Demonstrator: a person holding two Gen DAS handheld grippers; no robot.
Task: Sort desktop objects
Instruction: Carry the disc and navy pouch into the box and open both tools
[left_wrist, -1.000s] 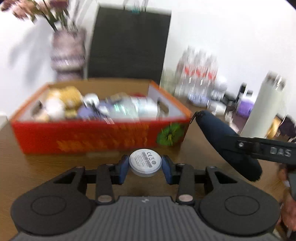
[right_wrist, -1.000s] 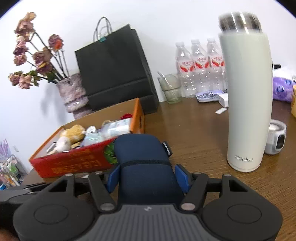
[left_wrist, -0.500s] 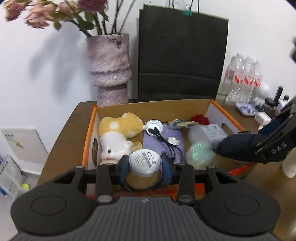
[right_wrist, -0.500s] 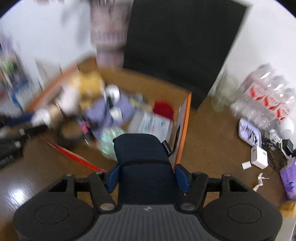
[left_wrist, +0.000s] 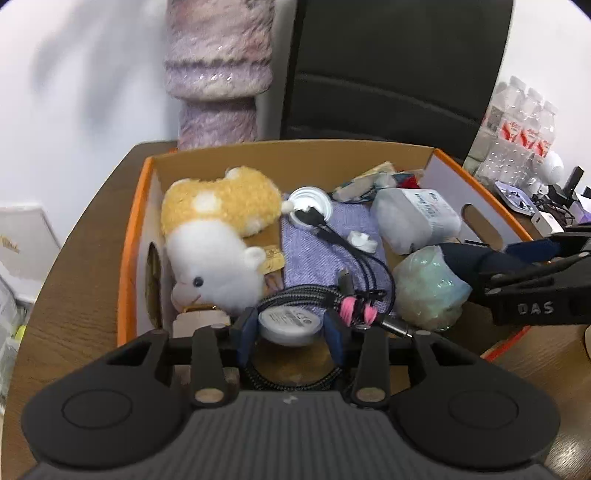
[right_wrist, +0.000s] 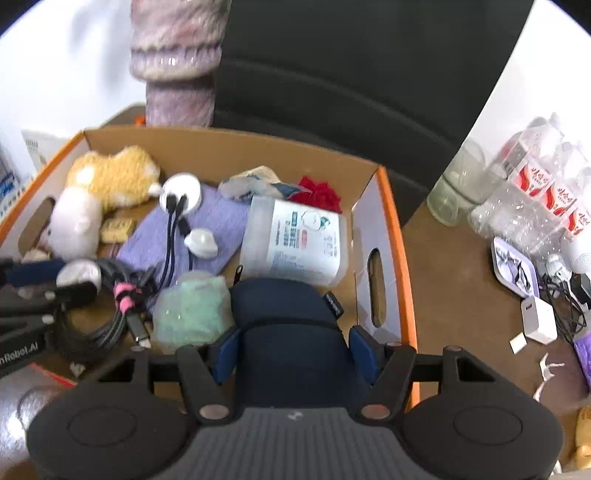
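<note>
An orange cardboard box (left_wrist: 133, 236) (right_wrist: 400, 280) stands on the wooden table, full of items. My left gripper (left_wrist: 290, 328) is shut on a white round disc (left_wrist: 290, 323) and holds it low inside the box's near left part, above a coiled black cable (left_wrist: 314, 295). My right gripper (right_wrist: 293, 350) is shut on a dark navy pouch (right_wrist: 284, 317) and holds it over the box's near right corner, beside a pale green packet (right_wrist: 192, 314). The pouch also shows in the left wrist view (left_wrist: 476, 262).
Inside the box lie a yellow and white plush toy (left_wrist: 218, 229), a purple cloth (left_wrist: 314, 251) and a wipes pack (right_wrist: 295, 240). A purple vase (left_wrist: 218, 66) and a black bag (left_wrist: 391, 66) stand behind. Water bottles (right_wrist: 535, 184) and chargers (right_wrist: 537, 319) crowd the right.
Both grippers have moved from in front of the box to over it and down into it, each still holding its object.
</note>
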